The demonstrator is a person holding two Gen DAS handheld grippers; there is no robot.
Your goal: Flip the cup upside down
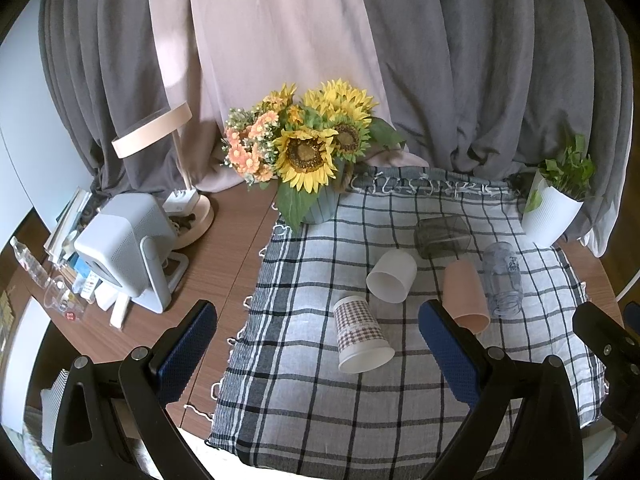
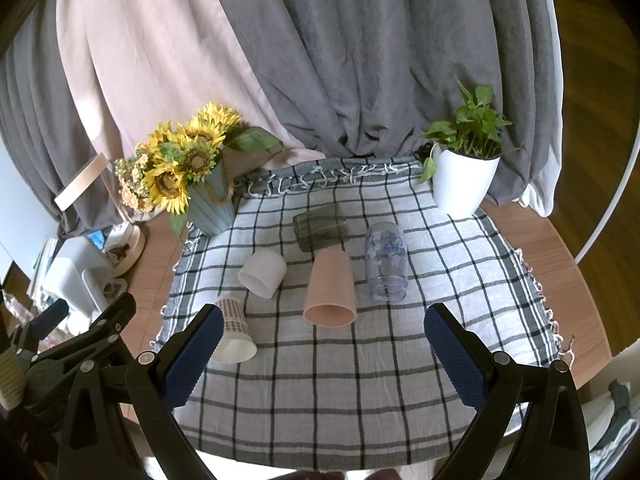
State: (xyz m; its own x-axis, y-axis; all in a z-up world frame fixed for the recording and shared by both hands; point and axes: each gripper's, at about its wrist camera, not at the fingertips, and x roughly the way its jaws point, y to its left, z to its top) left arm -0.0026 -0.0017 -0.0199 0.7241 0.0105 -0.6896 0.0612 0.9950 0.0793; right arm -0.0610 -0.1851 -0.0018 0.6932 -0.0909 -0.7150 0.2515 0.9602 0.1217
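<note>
Both claws, left (image 1: 320, 344) and right (image 2: 324, 344), gape empty, pink cup (image 2: 330, 289) lying just beyond.

Both wrist views look down and forward from near the table edge, sharing the checked cloth (image 1: 320, 400) (image 2: 320, 392); the left sits further left.

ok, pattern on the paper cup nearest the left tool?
Brown-and-white houndstooth check on the paper cup, with a plain white rim band. Clearest in the left wrist view.

Five cups (image 2: 330, 288), all on sides
</note>
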